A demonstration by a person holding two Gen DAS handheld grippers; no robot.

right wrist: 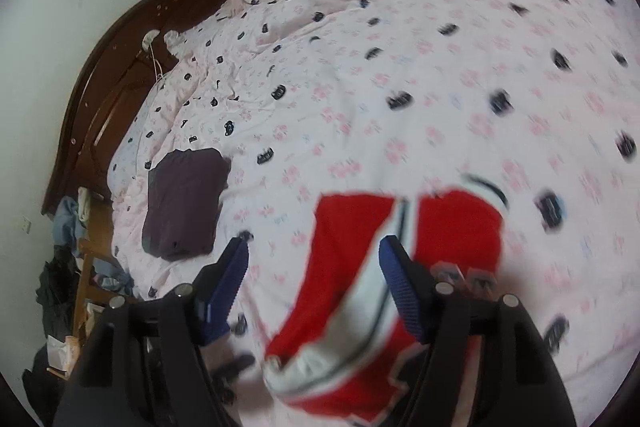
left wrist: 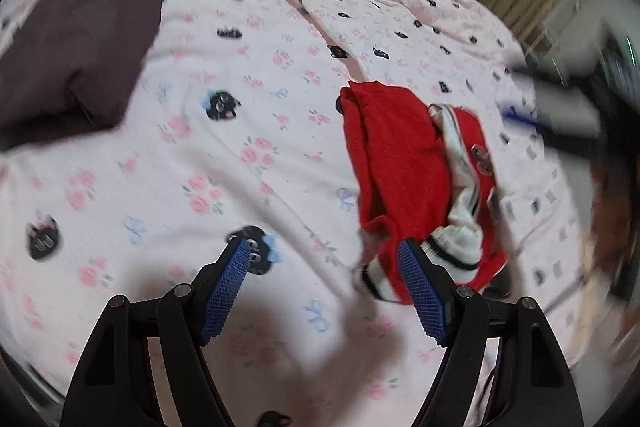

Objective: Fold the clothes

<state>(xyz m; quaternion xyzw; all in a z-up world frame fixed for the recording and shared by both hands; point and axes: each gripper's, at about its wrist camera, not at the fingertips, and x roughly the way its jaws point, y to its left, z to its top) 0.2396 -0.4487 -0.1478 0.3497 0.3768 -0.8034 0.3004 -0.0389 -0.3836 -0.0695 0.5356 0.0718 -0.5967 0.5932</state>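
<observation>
Bedspread mostly clear; two garments obstruct.
Open sheet (left wrist: 224,155) lies between dark folded garment (left wrist: 76,51) and red jacket (left wrist: 404,163); headboard (right wrist: 120,75) bounds the far side.

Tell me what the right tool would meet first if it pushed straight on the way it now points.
Most likely the red and white garment: it lies on the pink bedspread directly between and ahead of the right tool's open fingers. The picture is blurred, so depth is uncertain.

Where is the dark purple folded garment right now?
The dark purple garment lies folded on the pink bedspread, left of the red jacket in the right wrist view, toward the headboard.
</observation>
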